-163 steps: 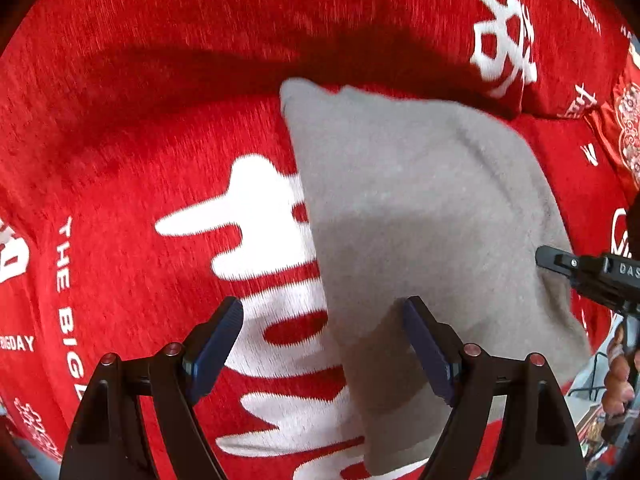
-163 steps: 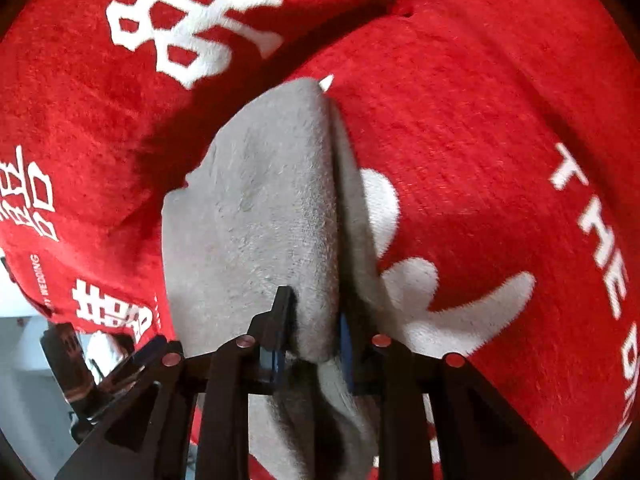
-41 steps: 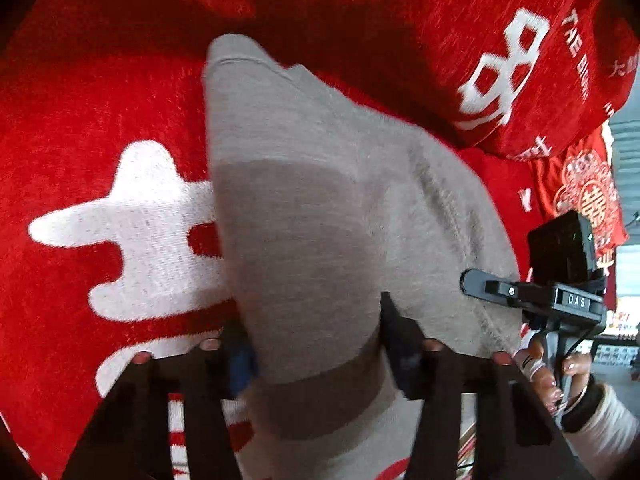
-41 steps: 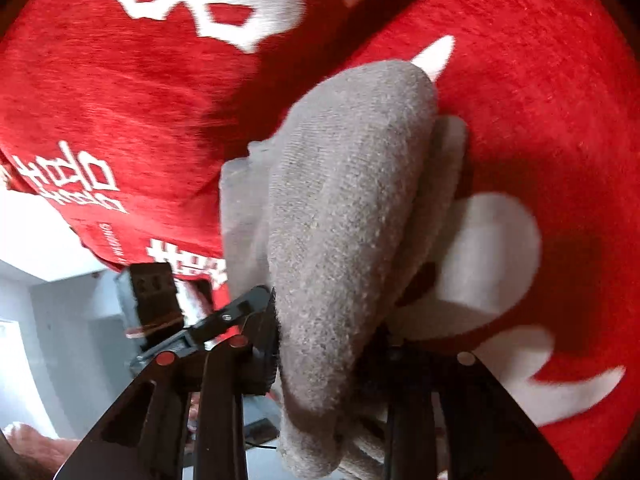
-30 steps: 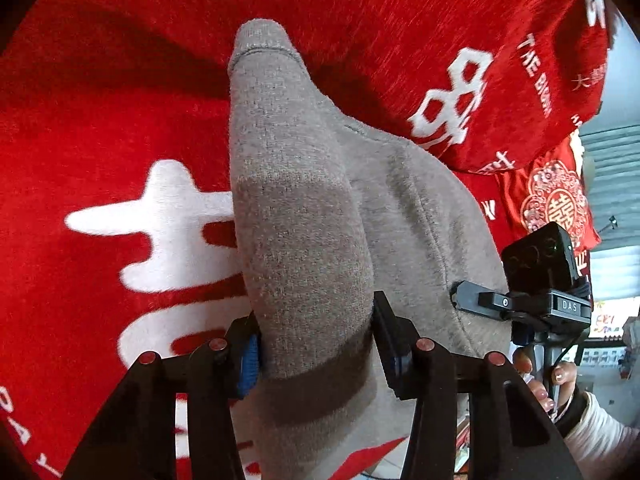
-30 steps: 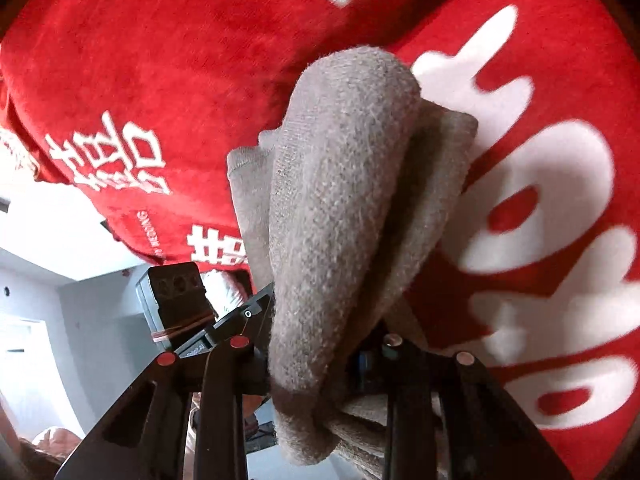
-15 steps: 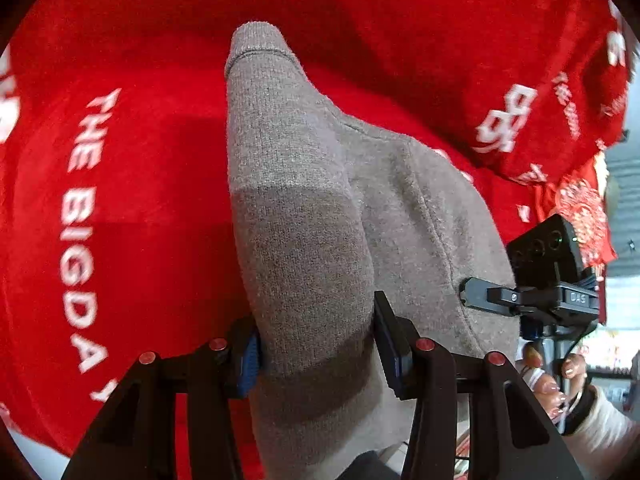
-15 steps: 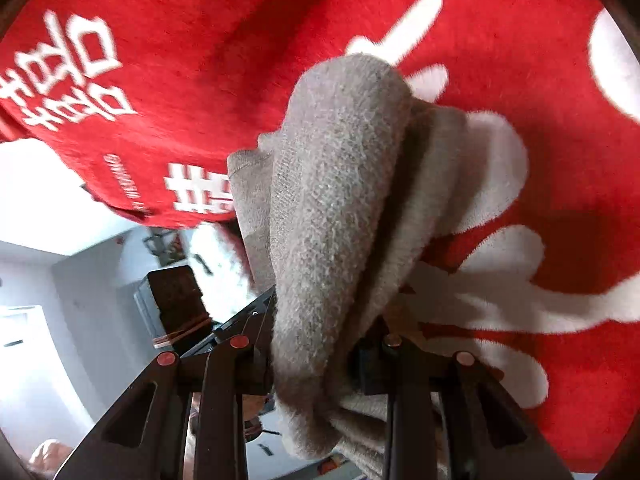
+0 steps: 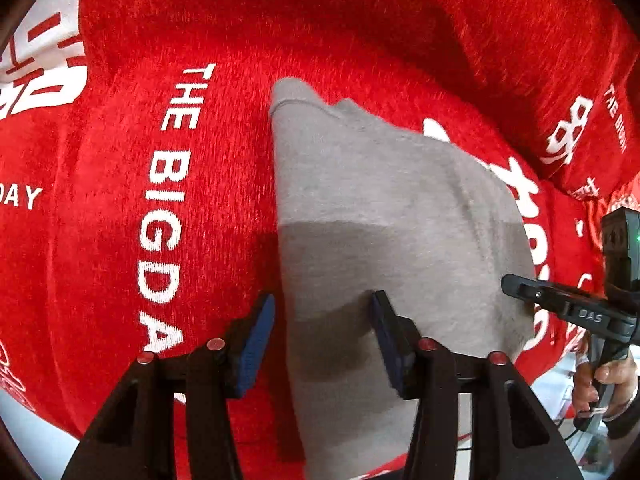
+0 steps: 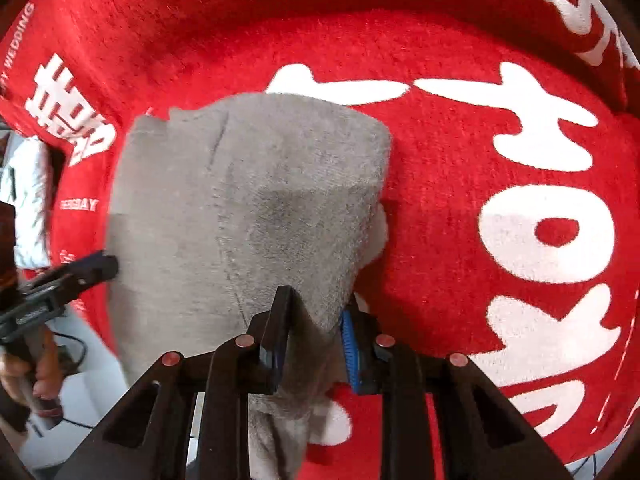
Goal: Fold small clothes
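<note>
A grey knit garment (image 9: 380, 200) lies folded flat on the red cover (image 9: 120, 128) with white lettering. My left gripper (image 9: 322, 320) straddles its near left edge. Its jaws are opening: the left pad stands clear of the cloth and the right pad rests over it. In the right wrist view the same grey garment (image 10: 240, 184) spreads out ahead. My right gripper (image 10: 314, 320) pinches its near right corner, and its jaws are closing tighter on the cloth. Each gripper shows in the other's view: the right gripper (image 9: 516, 286) at the garment's right side, the left gripper (image 10: 100, 268) at its left.
The red cover (image 10: 460, 208) rises into a padded back (image 9: 360, 12) at the far side. Its near edge drops to a pale floor (image 10: 92, 384). A person's hand (image 9: 600, 380) holds the right gripper's handle, and another hand (image 10: 36, 364) holds the left one.
The garment hung bunched from both grippers and was carried sideways. It now lies spread flat on the cover. The left jaws have parted from it; the right still grips.
</note>
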The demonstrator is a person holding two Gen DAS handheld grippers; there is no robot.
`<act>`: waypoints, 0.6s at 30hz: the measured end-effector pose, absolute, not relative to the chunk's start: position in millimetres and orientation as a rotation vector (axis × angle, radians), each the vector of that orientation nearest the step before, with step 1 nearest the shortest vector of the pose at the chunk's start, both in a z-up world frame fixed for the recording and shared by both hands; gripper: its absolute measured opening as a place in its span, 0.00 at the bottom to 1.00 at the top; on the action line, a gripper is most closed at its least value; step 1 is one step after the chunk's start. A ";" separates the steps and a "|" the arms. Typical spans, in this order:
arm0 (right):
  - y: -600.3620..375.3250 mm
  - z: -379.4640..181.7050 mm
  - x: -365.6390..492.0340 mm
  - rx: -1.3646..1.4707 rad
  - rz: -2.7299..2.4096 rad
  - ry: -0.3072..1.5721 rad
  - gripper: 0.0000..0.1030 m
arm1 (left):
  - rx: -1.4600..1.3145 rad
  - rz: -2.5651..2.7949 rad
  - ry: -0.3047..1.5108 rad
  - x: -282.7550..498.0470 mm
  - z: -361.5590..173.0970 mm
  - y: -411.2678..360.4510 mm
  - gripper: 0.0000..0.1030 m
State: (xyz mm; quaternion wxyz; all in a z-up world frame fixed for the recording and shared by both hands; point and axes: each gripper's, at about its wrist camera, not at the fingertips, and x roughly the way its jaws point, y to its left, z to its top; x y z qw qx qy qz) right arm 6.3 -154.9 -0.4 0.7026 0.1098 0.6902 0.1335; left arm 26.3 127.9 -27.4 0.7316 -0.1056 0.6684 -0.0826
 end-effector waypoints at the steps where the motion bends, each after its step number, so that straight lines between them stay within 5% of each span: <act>1: -157.8 0.0 4.3 0.270 0.275 1.530 0.26 | -0.215 -0.165 1.474 26.0 -30.0 125.7 0.62; 18: -184.0 34.7 -50.5 0.497 0.171 1.548 0.27 | -0.123 -0.053 1.491 -11.0 -7.5 130.8 0.63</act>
